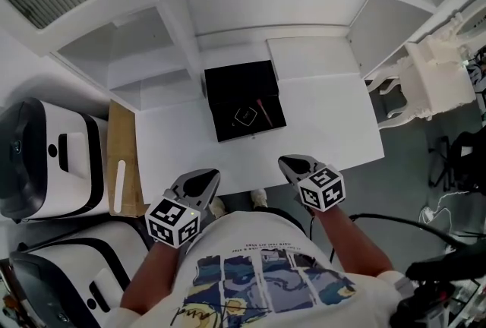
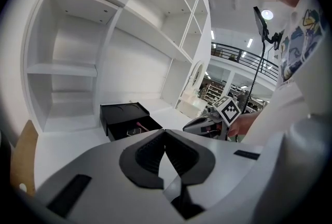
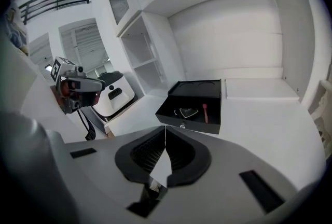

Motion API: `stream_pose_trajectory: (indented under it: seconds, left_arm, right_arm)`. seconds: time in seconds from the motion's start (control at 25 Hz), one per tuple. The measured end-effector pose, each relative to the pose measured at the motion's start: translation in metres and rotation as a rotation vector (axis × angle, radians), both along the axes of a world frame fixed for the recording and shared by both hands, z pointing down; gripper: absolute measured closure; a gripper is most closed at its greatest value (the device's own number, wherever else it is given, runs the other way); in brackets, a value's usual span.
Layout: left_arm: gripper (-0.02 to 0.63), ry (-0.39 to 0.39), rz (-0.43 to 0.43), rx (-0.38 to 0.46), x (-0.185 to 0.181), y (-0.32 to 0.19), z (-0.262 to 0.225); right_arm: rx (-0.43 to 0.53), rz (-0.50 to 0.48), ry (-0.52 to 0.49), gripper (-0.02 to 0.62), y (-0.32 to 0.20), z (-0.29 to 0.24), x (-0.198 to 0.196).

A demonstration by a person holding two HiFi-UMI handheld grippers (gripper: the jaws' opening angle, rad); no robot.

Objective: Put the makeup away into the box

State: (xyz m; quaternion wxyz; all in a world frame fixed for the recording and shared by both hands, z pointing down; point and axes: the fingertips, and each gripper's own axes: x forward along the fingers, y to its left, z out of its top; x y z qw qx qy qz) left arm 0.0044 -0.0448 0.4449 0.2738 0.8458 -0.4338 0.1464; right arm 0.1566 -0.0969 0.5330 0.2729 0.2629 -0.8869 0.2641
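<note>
An open black box (image 1: 244,100) lies on the white desk (image 1: 334,129), lid flipped back. Inside it rest a black compact (image 1: 244,117) and a thin red stick (image 1: 265,111). My left gripper (image 1: 205,176) hovers at the desk's near edge, left of the box, jaws shut and empty. My right gripper (image 1: 287,162) is at the near edge to the right, also shut with nothing in it. The right gripper view shows its closed tips (image 3: 165,128) below the box (image 3: 193,109), compact (image 3: 188,112) and red stick (image 3: 206,112). In the left gripper view, closed tips (image 2: 165,132) sit near the box (image 2: 128,120).
White shelving (image 1: 250,7) rises behind the desk. An ornate white chair (image 1: 429,80) stands at the right. A wooden panel (image 1: 125,159) and white-and-black machines (image 1: 45,159) are on the left. Cables lie on the floor at lower right.
</note>
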Motion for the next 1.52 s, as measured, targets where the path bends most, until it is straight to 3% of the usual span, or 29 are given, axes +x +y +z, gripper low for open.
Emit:
stream_pose_trajectory:
  seconds: [1.08,1.52]
  left_arm:
    - [0.592,0.005,0.036,-0.025,-0.021,0.01,0.007]
    - [0.592,0.002,0.046,-0.02,-0.012,0.008,0.008]
  right_arm:
    - [0.093,-0.052,-0.031,0.569,0.017,-0.028,-0.049]
    - [0.108,-0.067,-0.029,0.569,0.02,-0.027,-0.045]
